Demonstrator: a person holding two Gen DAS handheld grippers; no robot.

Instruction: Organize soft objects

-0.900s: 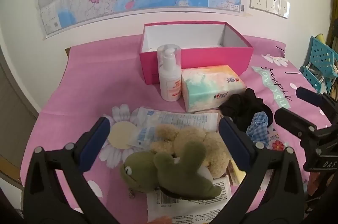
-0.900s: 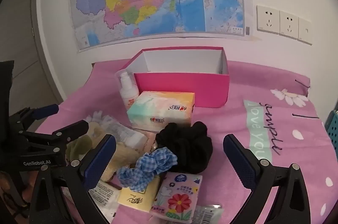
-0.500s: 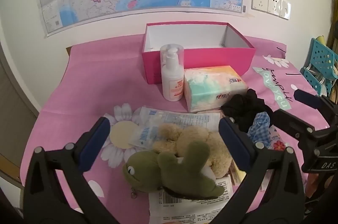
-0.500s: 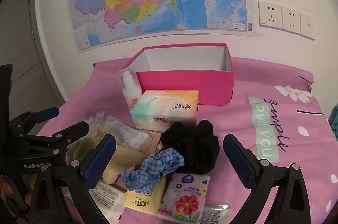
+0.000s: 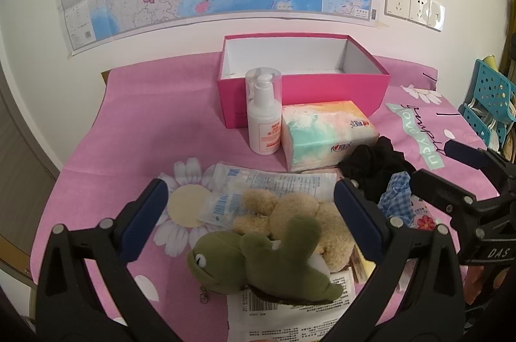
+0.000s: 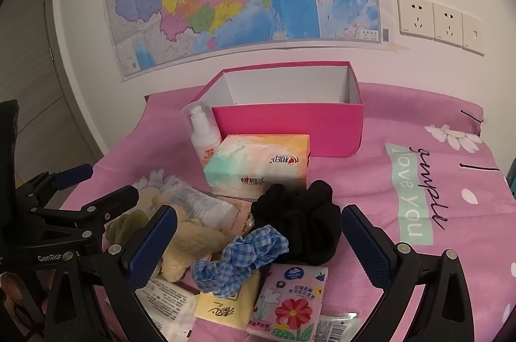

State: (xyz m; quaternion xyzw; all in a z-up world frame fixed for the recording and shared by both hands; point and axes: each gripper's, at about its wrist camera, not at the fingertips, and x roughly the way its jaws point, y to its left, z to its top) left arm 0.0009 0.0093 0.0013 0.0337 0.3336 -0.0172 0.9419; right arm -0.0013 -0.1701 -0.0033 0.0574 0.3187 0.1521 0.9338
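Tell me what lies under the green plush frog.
The green plush frog lies partly on a tan teddy bear and on a printed white paper packet. What else sits beneath them on the pink cloth is covered.

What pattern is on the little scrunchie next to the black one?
Blue and white checks on the scrunchie, clearest in the right wrist view.

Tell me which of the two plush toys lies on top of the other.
The green frog plush lies on top. It is draped over the tan teddy bear, which rests beneath it on the paper packets.
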